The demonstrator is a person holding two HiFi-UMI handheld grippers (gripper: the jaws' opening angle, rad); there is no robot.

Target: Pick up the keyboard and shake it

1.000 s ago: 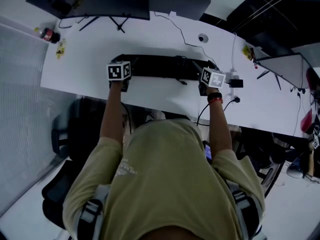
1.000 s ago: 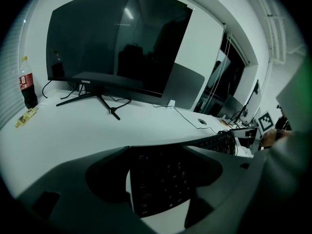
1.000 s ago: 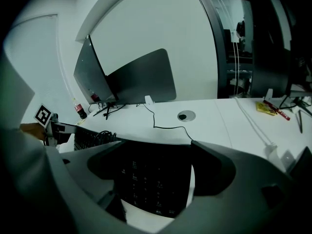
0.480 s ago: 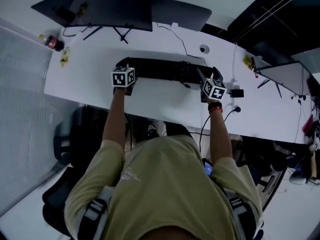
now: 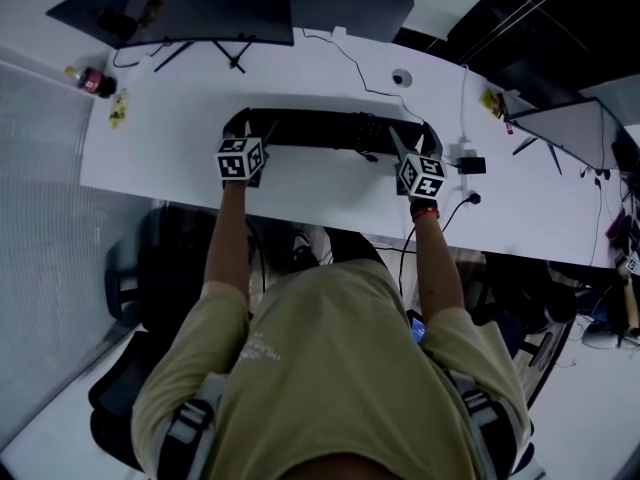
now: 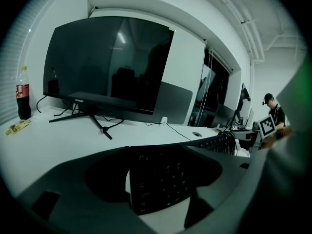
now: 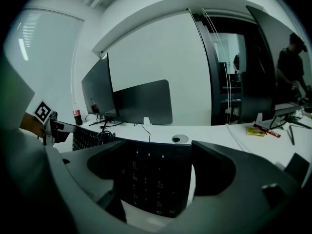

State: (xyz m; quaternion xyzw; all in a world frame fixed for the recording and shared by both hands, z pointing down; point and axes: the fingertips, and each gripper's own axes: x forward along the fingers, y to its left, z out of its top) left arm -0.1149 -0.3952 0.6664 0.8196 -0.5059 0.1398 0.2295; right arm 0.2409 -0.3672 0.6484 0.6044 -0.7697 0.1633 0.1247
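**Count.**
- One long black keyboard (image 5: 320,130).
- Two hand-held grippers: left gripper (image 5: 245,138) and right gripper (image 5: 415,148).
- One white desk (image 5: 300,193).
- One black monitor on a splayed stand (image 5: 200,3), and one grey flat panel (image 5: 350,8) beside it.
- One further screen (image 5: 560,128) at the desk's right end.
- One red-labelled cola bottle (image 5: 85,76).
- Two yellow packets, one near the bottle (image 5: 120,103) and one near the right-hand screen (image 5: 495,101).
- One round cable hole (image 5: 403,76).

**Position.**
- The keyboard runs lengthwise across the desk in front of the monitor, with one gripper at each end.
- The left gripper straddles the keyboard's left end, and the right gripper straddles the number-pad end.
- Both grippers have their jaws wide apart.
- On each, the outer jaw stands just off the keyboard's short edge, with a sliver of white desk showing between them.
- On each, the inner jaw crosses over the key rows. Whether it bears on them cannot be made out.
- Whether the keyboard is clear of the desk cannot be determined.

**Pose.**
- Both forearms reach straight forward, nearly parallel.
- Both grippers point away from the person and tip somewhat downward, with the marker cubes uppermost.
- A red band (image 5: 427,211) sits on the right wrist.
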